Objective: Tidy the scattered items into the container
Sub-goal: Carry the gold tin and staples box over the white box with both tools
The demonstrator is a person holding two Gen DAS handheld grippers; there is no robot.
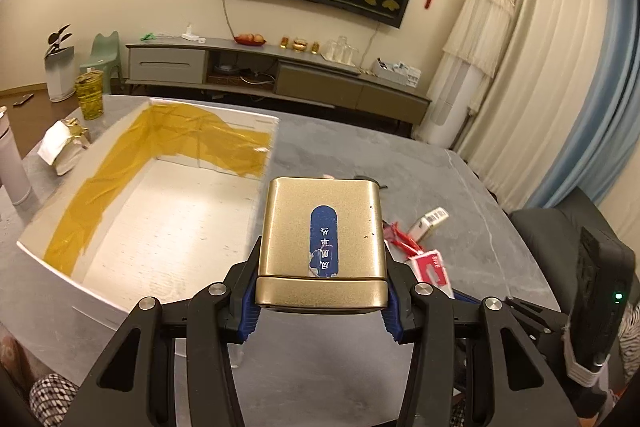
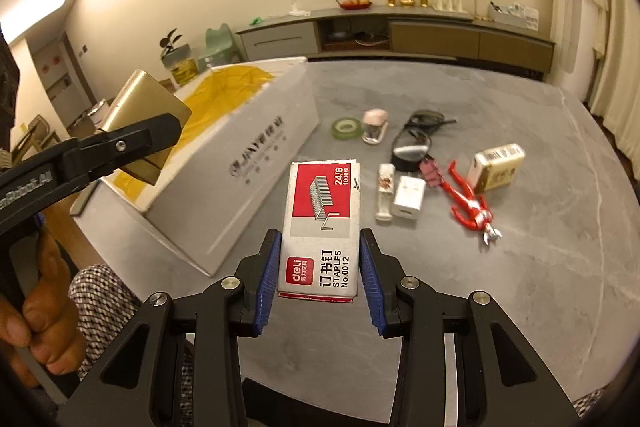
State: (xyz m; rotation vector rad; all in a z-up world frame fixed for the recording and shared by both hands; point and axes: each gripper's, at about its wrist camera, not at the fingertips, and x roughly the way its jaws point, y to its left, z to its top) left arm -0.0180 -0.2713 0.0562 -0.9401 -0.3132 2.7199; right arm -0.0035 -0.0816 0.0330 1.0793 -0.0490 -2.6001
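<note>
While box (image 1: 168, 227) lies empty, tin (image 1: 322, 243) gripped

Gold tin (image 1: 322, 241) and staples box (image 2: 322, 223) aloft beside open white, yellow-taped container (image 1: 132, 227); other items scattered on table.

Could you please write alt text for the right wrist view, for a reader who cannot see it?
The right gripper jaws bracket a staples box above a grey table. Left, the left gripper holds a gold tin by a white box; small items lie scattered beyond.
</note>
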